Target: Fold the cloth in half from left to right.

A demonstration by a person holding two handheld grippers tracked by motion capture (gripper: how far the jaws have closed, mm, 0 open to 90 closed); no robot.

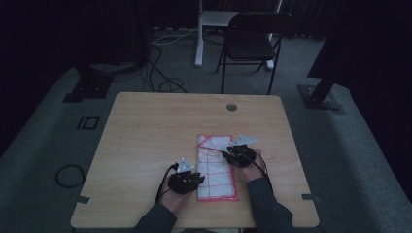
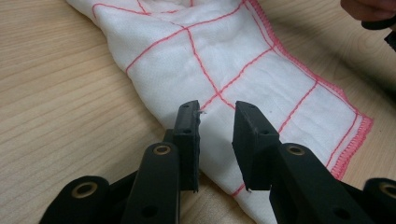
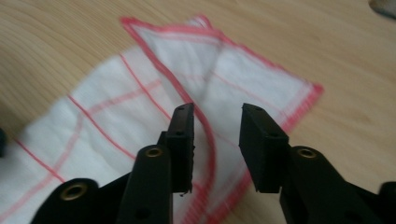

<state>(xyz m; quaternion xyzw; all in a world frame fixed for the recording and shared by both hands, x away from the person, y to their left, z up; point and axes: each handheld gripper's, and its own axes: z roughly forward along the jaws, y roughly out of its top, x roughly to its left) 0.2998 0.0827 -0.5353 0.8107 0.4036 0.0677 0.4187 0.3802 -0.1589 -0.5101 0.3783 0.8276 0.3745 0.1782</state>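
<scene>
The cloth point(image 1: 216, 167), thin, limp and light, lies folded on the tabletop point(image 1: 145, 131) between both open, empty grippers, left point(image 2: 216, 135) and right point(image 3: 215, 140), and is probably best pinched at its red-stitched edges.

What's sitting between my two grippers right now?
The white cloth with red lines lies between the left gripper and right gripper, folded lengthwise on the table; the high view shows it.
</scene>
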